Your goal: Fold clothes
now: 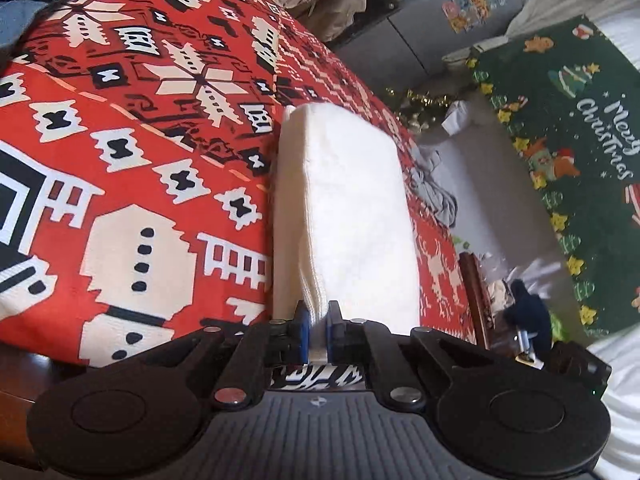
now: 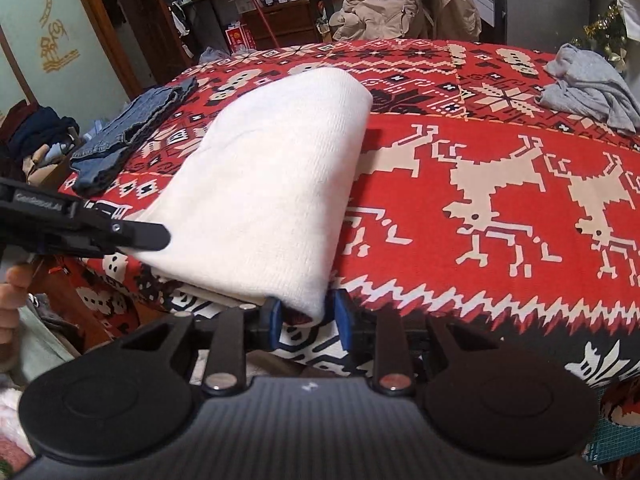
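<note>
Left tongs (image 1: 318, 326) pressed tight on the near edge of the folded white garment (image 1: 348, 216), blue pads (image 1: 303, 334) pinching several stacked layers. Right tongs (image 2: 308, 318) set around the opposite near corner of the same white garment (image 2: 272, 184), blue pads (image 2: 273, 322) on either side of the fold, jaws a little apart and cloth filling the gap; cannot tell whether the pads truly press. Left tongs seen again from the right wrist view as a black finger (image 2: 140, 236) lying against the garment's left edge, with part of a hand (image 2: 12, 300) just below. White garment lying across the near edge of the desk, on a red patterned cloth (image 2: 500, 184) with reindeer and snowflakes. Farther out, folded denim (image 2: 132, 132) near the far left corner, a crumpled grey garment (image 2: 592, 88) at the far right, well apart. Beyond the desk, a beige jacket (image 2: 404, 4) draped upright. Down on the floor, a green Merry Christmas mat (image 1: 568, 168).
</note>
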Demonstrator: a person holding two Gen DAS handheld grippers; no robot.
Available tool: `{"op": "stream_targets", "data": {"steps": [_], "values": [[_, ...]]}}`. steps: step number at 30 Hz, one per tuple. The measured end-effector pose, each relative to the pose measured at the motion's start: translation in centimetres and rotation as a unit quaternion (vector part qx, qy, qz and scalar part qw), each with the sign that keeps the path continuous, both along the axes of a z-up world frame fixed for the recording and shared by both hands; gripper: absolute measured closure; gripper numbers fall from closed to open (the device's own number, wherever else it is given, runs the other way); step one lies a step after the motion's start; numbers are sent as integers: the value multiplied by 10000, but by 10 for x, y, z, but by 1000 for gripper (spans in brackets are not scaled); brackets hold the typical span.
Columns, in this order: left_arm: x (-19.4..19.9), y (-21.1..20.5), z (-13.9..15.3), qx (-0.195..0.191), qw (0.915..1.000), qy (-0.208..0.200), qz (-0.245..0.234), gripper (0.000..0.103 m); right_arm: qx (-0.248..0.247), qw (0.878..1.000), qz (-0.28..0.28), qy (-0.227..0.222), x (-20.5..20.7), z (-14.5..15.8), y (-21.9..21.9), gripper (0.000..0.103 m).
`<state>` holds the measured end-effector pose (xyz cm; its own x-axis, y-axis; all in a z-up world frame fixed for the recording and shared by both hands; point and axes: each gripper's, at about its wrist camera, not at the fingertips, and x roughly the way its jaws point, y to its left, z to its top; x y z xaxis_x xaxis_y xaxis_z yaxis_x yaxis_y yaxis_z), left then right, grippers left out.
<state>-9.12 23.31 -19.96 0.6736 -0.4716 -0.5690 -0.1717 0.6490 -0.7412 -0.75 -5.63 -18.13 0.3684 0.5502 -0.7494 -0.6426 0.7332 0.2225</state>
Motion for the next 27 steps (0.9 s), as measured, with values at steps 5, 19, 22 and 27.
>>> {"op": "stream_targets", "data": {"steps": [5, 19, 22, 27], "values": [[5, -4, 7, 170, 9996, -6, -212, 93, 123, 9999, 85, 86, -3, 8, -10, 81], [-8, 4, 10, 343, 9990, 83, -261, 89, 328, 9993, -24, 185, -3, 22, -36, 89], [-12, 13, 14, 228, 9997, 9, -129, 88, 529, 9983, -128, 224, -1, 33, -51, 87], [4, 25, 21, 36, 9998, -163, 68, 73, 835, 9956, -387, 154, 15, 48, -63, 86]]}}
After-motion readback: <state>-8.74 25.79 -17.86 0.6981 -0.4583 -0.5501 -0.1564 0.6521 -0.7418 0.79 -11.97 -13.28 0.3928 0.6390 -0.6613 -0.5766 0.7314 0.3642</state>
